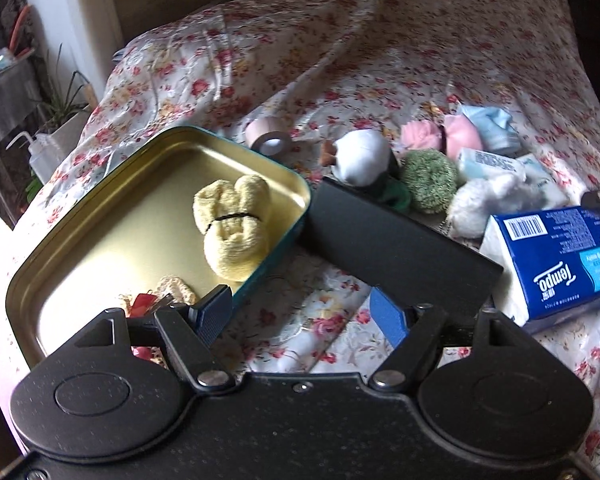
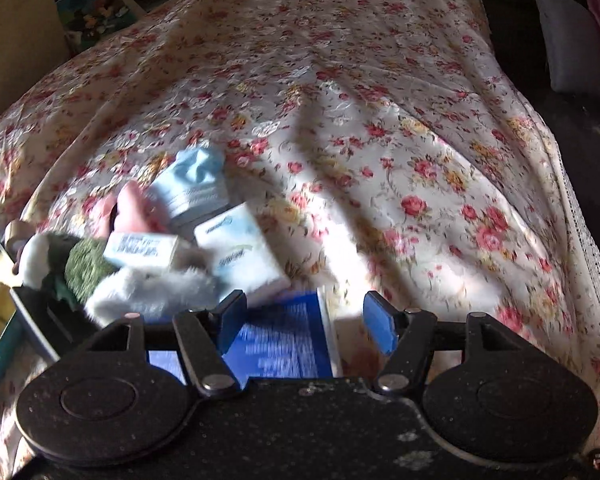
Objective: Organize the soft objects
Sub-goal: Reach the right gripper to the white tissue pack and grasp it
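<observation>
An open gold tin (image 1: 100,240) lies on the floral bedspread and holds a yellow rolled towel (image 1: 232,228) and a small cream and red item (image 1: 160,298). My left gripper (image 1: 302,312) is open and empty, beside the tin's near right corner. Soft things lie in a pile to the right: a white plush (image 1: 360,158), a green pompom (image 1: 428,180), pink rolls (image 1: 440,136), a light blue cloth (image 1: 492,124), a white furry toy (image 1: 488,200). My right gripper (image 2: 304,324) is open and empty above a blue tissue pack (image 2: 284,340).
A black box (image 1: 396,252) lies between the tin and the pile. A roll of tape (image 1: 268,138) sits behind the tin. The blue Tempo tissue pack (image 1: 560,260) lies at right, with small tissue packs (image 2: 240,248) near it. A plant (image 1: 64,108) stands beside the bed.
</observation>
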Motion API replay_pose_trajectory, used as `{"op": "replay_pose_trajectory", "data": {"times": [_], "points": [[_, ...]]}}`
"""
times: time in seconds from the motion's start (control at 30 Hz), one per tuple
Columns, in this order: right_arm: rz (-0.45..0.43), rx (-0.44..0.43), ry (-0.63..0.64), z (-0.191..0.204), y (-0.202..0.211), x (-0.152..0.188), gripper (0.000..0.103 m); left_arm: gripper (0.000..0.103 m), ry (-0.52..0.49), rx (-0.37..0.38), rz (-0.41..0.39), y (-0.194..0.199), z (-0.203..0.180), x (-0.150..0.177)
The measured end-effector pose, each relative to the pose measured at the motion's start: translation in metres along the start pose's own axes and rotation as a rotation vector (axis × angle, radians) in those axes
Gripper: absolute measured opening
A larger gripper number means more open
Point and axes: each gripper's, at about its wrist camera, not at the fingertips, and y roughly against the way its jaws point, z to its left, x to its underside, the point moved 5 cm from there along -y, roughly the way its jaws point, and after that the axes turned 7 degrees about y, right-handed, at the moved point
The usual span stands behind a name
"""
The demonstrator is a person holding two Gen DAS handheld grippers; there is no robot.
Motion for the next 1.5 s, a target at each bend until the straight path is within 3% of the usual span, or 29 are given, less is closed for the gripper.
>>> {"op": "replay_pose_trajectory", "data": {"times": [0.13, 0.37, 0.73, 1.03, 1.3, 1.5], "points": [[0.023, 0.015, 0.024, 0.005, -0.02, -0.013, 0.064, 0.072, -0.008, 0.004, 0.009, 0.0, -0.005, 0.001], [0.063, 0.024, 0.066, 0.008, -0.033, -0.004, 0.068, 0.072, -0.028, 0.011, 0.023, -0.001, -0.017, 0.003], [0.155, -0.051, 0.194, 0.024, -0.039, -0.003, 0.068, 0.073, -0.065, 0.041, 0.03, -0.003, -0.036, 0.006], [0.248, -0.124, 0.207, 0.031, -0.037, 0.011, 0.069, 0.073, -0.028, 0.047, 0.048, -0.009, -0.029, 0.005], [0.098, -0.035, 0.328, 0.045, -0.045, -0.004, 0.072, 0.073, -0.055, 0.05, 0.044, -0.009, -0.032, 0.008], [0.105, -0.057, 0.392, 0.061, -0.072, -0.019, 0.072, 0.073, -0.033, 0.055, 0.049, -0.009, -0.027, 0.008]]}}
